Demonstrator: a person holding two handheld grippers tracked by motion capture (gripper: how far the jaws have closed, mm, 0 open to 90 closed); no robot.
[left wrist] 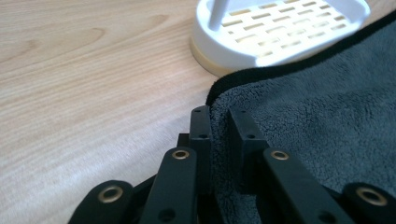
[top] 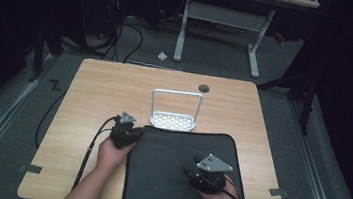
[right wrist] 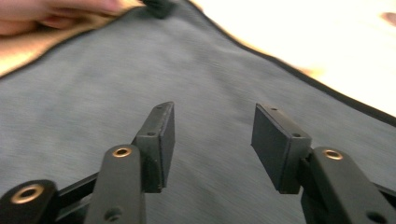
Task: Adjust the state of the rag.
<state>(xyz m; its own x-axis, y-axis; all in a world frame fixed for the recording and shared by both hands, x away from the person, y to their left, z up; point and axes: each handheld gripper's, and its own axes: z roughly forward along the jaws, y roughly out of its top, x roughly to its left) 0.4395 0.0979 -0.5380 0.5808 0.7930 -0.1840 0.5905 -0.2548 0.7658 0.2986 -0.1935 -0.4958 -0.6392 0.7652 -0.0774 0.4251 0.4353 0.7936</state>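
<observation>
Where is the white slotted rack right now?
In the high view the white slotted rack stands upright at the table's centre, just beyond the far edge of the grey cloth; the left gripper view shows the cloth's corner lying against its base.

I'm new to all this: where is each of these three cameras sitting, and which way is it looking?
High view: fixed above the person's side, looking forward and down on the wooden table; both forearms, the left gripper and the right gripper show.
Left gripper view: rides the left gripper, looking along its jaws, closed on the grey cloth, toward the white rack.
Right gripper view: rides the right gripper, jaws apart above the cloth; the other hand shows farther off.
All three share the cloth.
</observation>
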